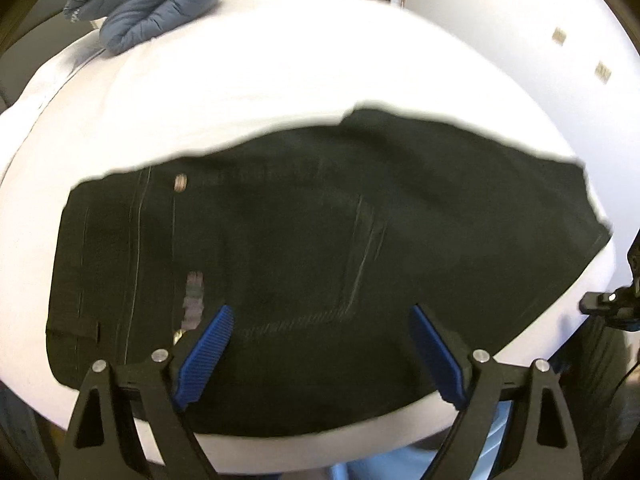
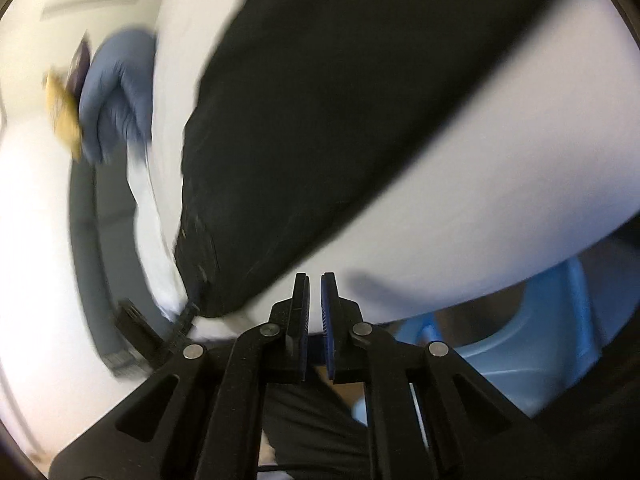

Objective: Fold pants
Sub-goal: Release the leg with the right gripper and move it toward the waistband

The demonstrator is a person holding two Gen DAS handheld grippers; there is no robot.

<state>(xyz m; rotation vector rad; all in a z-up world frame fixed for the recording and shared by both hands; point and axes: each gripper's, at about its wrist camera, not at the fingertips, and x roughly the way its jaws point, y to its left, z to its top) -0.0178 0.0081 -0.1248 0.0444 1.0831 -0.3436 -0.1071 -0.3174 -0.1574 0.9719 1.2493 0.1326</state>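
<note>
**Pants look folded on the bed — both grippers off the cloth**

Black denim pants (image 1: 320,248) lie as a compact folded block on the white bed sheet (image 1: 260,80), waistband end with the metal button (image 1: 181,182) at 9 o'clock in the left wrist view, a stitched back pocket near centre. Puffy blue-grey quilted jacket (image 1: 148,4) sits well apart at 11 o'clock.

Left gripper (image 1: 322,354): blue ribbed pads spread wide over the near edge at 6 o'clock, nothing between them. Right gripper (image 2: 315,320): pads nearly together, narrow gap, empty; the pants edge lies just beyond, from 10 to 12 o'clock in that view.

My read: fold mostly done, this is release/tidy.
- Far edge at 12 o'clock looks wavy; square it by pressing flat, not dragging.
- If another fold is wanted, pinch both layers at the 3 o'clock end and carry it toward the waistband.
- Keep the grip low so the top layer doesn't slide.

Right view is blurred; can't judge edge alignment there.
</note>
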